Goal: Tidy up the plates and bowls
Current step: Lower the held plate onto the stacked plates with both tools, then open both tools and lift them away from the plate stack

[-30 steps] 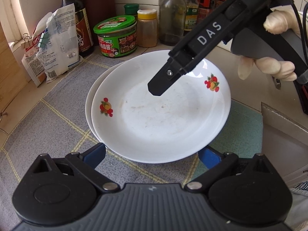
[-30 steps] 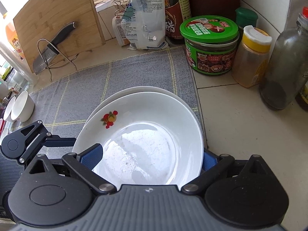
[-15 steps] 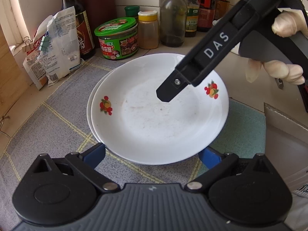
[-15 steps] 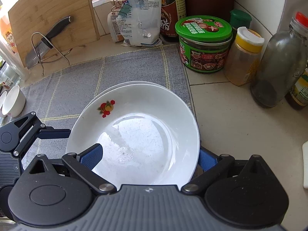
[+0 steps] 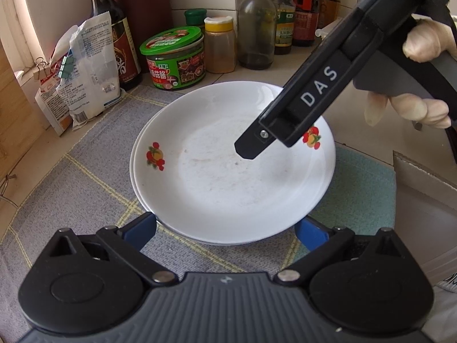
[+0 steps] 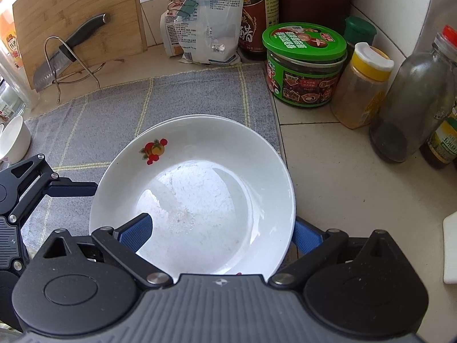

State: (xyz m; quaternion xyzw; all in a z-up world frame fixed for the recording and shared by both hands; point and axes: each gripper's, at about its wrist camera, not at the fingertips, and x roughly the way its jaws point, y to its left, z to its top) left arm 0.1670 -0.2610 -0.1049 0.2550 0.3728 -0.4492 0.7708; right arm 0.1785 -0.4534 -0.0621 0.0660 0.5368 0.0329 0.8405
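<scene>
Lettered "DAS", right gripper [image 5: 251, 148] above top plate [image 5: 228, 177], grip unclear. Left gripper [image 5: 225, 225] spread wide at stack's near rim. Plates flat on grey mat [image 6: 171, 97], beside green-lidded jar [image 6: 304, 63].

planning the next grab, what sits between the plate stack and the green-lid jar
In the right wrist view only bare grey mat and a strip of tiled counter separate the plate stack from the green-lid jar; nothing stands in between.
</scene>
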